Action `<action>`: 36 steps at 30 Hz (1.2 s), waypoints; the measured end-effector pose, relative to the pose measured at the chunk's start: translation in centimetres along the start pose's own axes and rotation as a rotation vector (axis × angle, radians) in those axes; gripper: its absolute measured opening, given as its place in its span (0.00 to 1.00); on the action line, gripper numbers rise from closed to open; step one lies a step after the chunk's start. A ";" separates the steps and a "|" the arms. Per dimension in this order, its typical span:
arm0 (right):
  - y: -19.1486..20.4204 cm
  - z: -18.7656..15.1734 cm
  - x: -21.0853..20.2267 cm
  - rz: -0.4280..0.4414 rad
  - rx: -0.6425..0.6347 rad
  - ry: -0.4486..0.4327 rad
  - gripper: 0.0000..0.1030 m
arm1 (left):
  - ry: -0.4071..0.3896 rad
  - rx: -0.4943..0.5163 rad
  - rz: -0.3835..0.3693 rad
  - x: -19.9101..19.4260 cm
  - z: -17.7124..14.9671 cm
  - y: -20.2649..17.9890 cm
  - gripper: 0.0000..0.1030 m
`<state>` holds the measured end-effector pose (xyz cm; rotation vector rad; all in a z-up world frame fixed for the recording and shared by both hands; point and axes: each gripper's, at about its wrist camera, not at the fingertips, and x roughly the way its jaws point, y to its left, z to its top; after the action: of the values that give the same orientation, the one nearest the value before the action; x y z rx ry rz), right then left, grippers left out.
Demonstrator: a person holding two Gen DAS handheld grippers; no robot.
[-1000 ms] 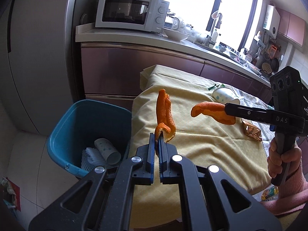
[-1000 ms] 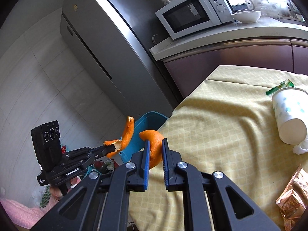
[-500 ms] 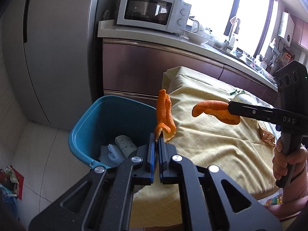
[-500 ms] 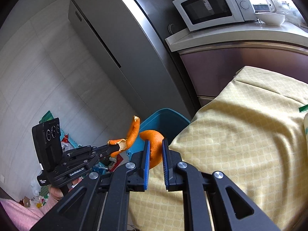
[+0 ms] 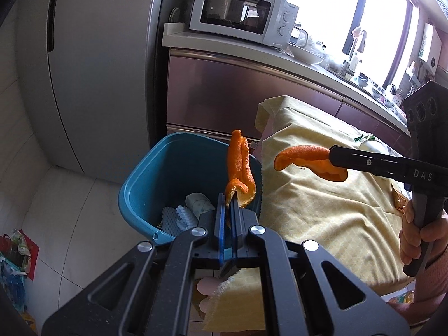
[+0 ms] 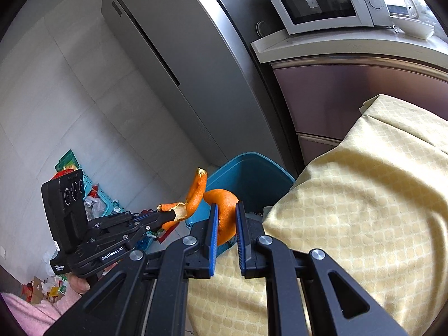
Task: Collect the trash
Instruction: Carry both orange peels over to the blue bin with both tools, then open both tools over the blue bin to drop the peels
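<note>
My left gripper (image 5: 229, 202) is shut on a long strip of orange peel (image 5: 239, 165) and holds it upright over the near rim of the blue trash bin (image 5: 140, 179). My right gripper (image 6: 226, 210) is shut on a curved piece of orange peel (image 6: 224, 210), held above the table edge beside the bin (image 6: 252, 176). In the left wrist view the right gripper (image 5: 333, 156) and its peel (image 5: 305, 159) hang over the yellow tablecloth (image 5: 322, 210). In the right wrist view the left gripper (image 6: 163, 217) and its strip (image 6: 196, 193) are left of the bin.
The bin holds a paper cup (image 5: 198, 201) and pale blue scrap (image 5: 182, 217). A fridge (image 5: 92, 70) and a counter with a microwave (image 5: 240, 16) stand behind it. A crumpled wrapper (image 5: 399, 201) lies on the table. Loose clutter (image 6: 92, 196) sits on the floor.
Both grippers have swung left from over the table toward the bin, each still holding its peel. The left peel now hangs over the bin's rim.
</note>
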<state>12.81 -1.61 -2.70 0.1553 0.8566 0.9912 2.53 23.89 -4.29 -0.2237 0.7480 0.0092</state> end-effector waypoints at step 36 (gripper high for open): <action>0.3 1.3 9.3 -0.081 0.013 0.142 0.12 | 0.141 -0.124 0.034 8.8 -0.5 3.0 0.07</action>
<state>15.95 6.19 -6.89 0.0611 0.9920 0.9286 8.40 26.10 -11.18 -0.3327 0.8926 0.0732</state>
